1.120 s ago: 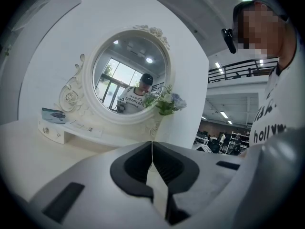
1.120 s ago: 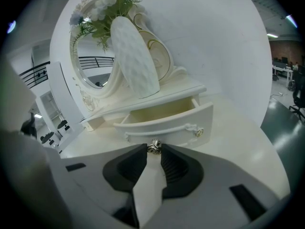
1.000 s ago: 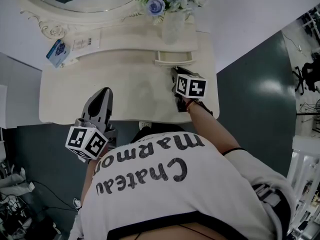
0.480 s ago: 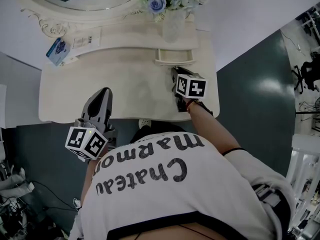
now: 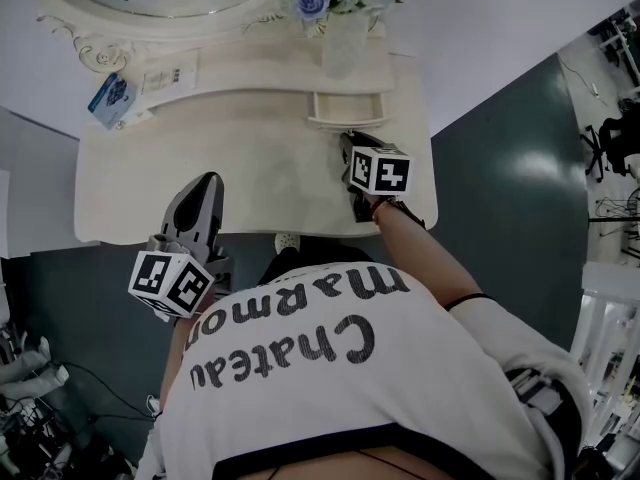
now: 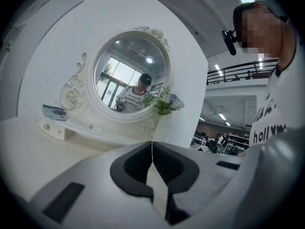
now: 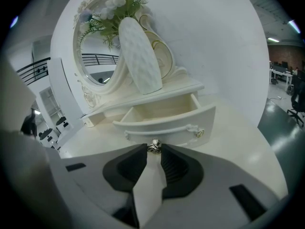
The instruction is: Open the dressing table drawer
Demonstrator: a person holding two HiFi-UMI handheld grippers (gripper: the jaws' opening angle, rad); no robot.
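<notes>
The small cream drawer (image 5: 345, 107) under the dressing table's raised shelf stands pulled out, and its inside (image 7: 159, 111) looks empty. My right gripper (image 7: 153, 149) points at the drawer front, its jaw tips closed on the little metal knob (image 7: 153, 146). In the head view the right gripper (image 5: 347, 142) sits just in front of the drawer. My left gripper (image 5: 206, 184) hovers over the front left of the tabletop. Its jaws (image 6: 152, 149) meet in a thin line with nothing between them.
A white ribbed vase (image 5: 345, 43) of flowers stands on the shelf right above the drawer. An oval mirror (image 6: 131, 82) with a carved frame rises at the back. A blue card (image 5: 108, 96) lies on the shelf at the left. The tabletop (image 5: 270, 173) ends at dark floor on the right.
</notes>
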